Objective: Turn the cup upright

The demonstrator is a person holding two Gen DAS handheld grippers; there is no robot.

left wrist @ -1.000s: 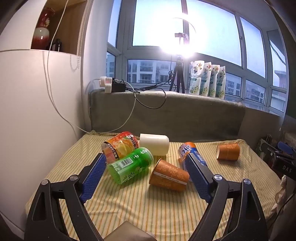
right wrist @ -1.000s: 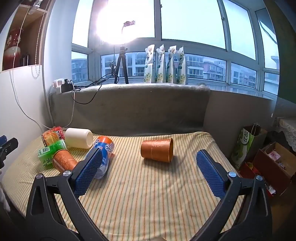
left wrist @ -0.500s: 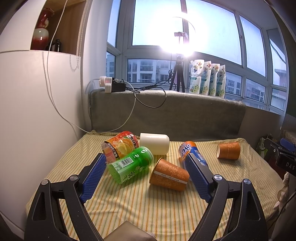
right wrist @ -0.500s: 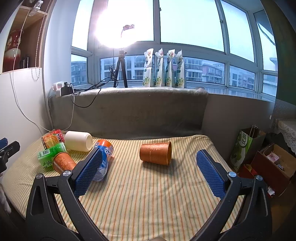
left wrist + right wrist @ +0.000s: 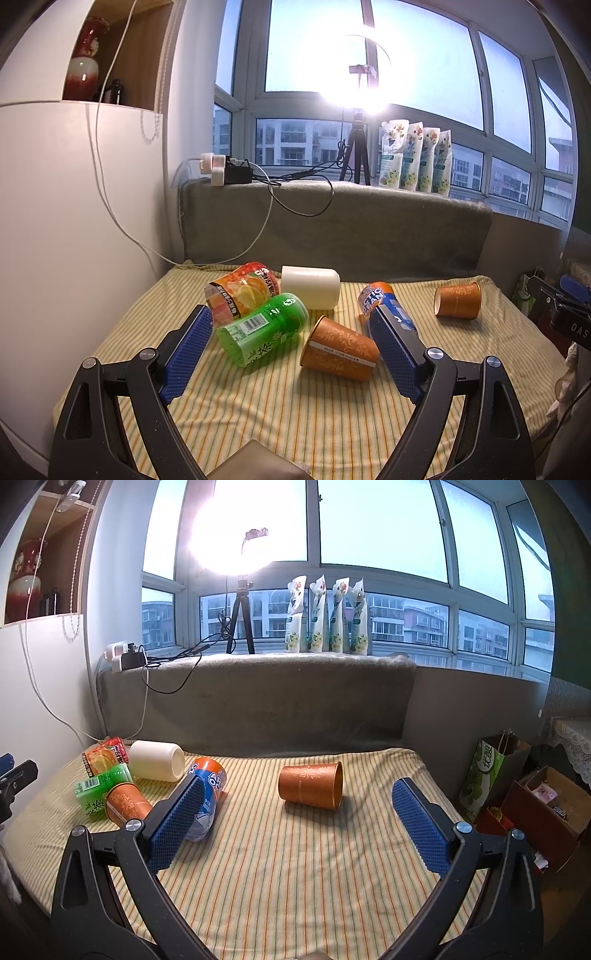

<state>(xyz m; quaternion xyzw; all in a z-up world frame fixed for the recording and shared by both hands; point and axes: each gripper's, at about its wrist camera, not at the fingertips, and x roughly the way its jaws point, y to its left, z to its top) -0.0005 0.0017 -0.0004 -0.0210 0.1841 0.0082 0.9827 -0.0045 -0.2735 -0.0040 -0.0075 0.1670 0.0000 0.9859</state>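
Note:
An orange paper cup (image 5: 311, 785) lies on its side on the striped cloth, mouth to the right; it also shows far right in the left wrist view (image 5: 458, 305). A second orange cup (image 5: 340, 348) lies on its side between my left gripper's fingers; it shows at the left in the right wrist view (image 5: 125, 805). A white cup (image 5: 311, 287) lies on its side behind it. My left gripper (image 5: 291, 332) is open and empty, just short of the second cup. My right gripper (image 5: 299, 808) is open and empty, in front of the first cup.
A green bottle (image 5: 264, 328), an orange snack can (image 5: 242, 294) and a blue-orange bottle (image 5: 384, 306) lie in a cluster at the left. The grey padded back wall (image 5: 258, 705) bounds the far side. Bags and a box (image 5: 546, 801) stand past the right edge.
Both grippers have shifted only slightly; the right wrist view has dropped a little toward the cup. No object has moved.

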